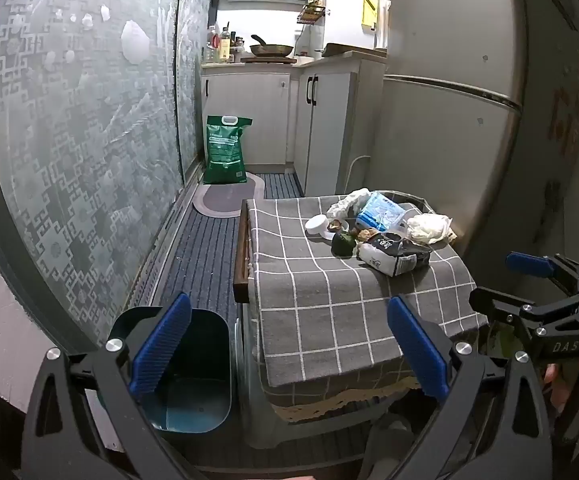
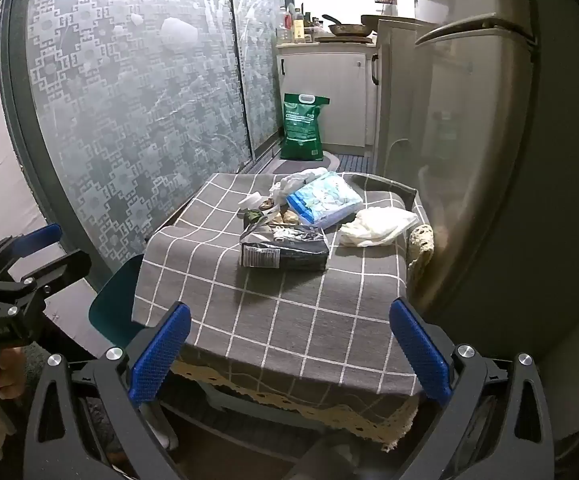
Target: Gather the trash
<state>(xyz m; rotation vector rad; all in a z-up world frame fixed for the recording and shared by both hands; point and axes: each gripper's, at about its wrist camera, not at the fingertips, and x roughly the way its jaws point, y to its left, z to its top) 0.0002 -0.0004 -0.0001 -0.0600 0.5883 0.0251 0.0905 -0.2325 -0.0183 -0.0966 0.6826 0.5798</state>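
Note:
Trash lies in a heap at the far end of a small table under a grey checked cloth [image 1: 329, 292] [image 2: 289, 304]: a black-and-white packet [image 1: 393, 256] [image 2: 285, 250], a blue-and-white tissue pack [image 1: 381, 214] [image 2: 325, 200], a crumpled white bag [image 1: 427, 228] [image 2: 373, 222], a white lid [image 1: 316, 224], a dark green lump [image 1: 343, 244] and food scraps. A dark teal bin [image 1: 193, 368] [image 2: 115, 308] stands on the floor left of the table. My left gripper [image 1: 289, 344] is open above the bin and the table's near edge. My right gripper [image 2: 289, 350] is open over the table's near edge, short of the heap.
A frosted patterned sliding door [image 1: 81, 152] runs along the left. A grey fridge [image 1: 449, 112] [image 2: 489, 160] stands tight against the table's right. A green sack [image 1: 225, 150] sits on the floor by white cabinets [image 1: 257, 108] at the far end.

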